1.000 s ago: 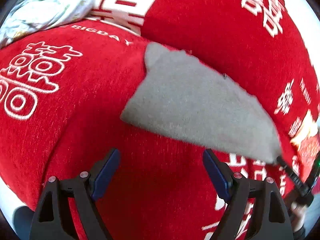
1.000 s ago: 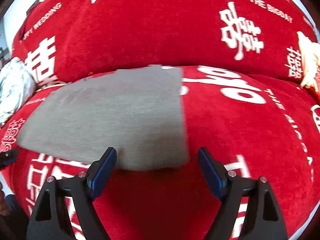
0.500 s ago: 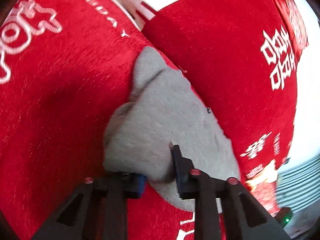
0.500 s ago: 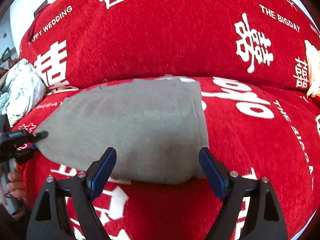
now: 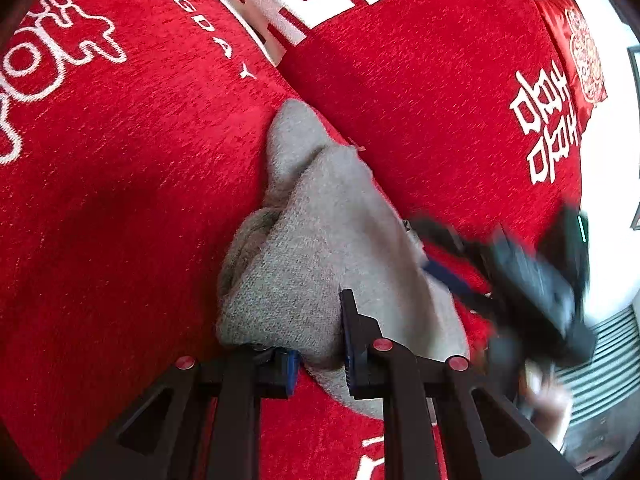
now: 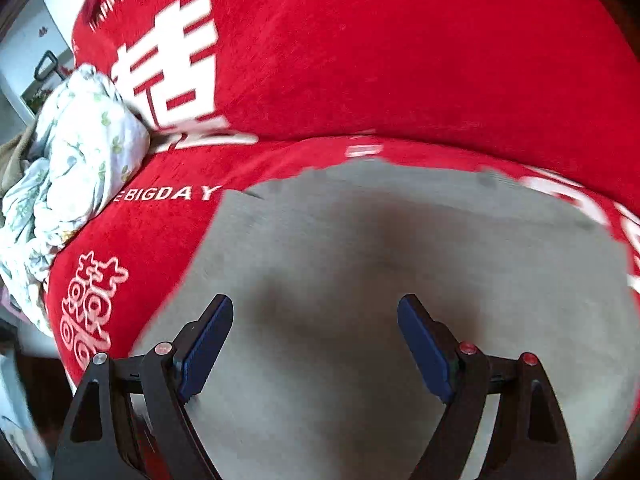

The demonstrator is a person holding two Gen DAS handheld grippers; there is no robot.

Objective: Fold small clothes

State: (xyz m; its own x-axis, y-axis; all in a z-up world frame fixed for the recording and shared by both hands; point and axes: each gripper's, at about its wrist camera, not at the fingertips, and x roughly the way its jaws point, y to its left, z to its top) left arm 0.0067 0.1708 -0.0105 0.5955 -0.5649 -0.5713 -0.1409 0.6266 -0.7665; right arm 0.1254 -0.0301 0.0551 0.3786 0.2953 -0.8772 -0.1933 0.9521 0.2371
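A small grey knit garment (image 5: 320,248) lies on the red sofa seat (image 5: 120,160). My left gripper (image 5: 318,344) is shut on the garment's near edge, and the cloth bunches up between the blue pads. In the right wrist view the same grey garment (image 6: 400,264) spreads flat and fills the lower frame. My right gripper (image 6: 316,340) is open, its blue pads hovering just over the cloth. The right gripper also shows blurred in the left wrist view (image 5: 448,276), at the garment's far edge.
The sofa cover is red with white characters and lettering; its backrest (image 6: 360,52) rises behind the garment. A crumpled white floral cloth (image 6: 68,184) lies at the seat's left end. A red cushion (image 5: 576,44) sits at the far right.
My left gripper closed on the garment's edge and still holds it bunched. My right gripper moved left and forward over the garment, staying open.
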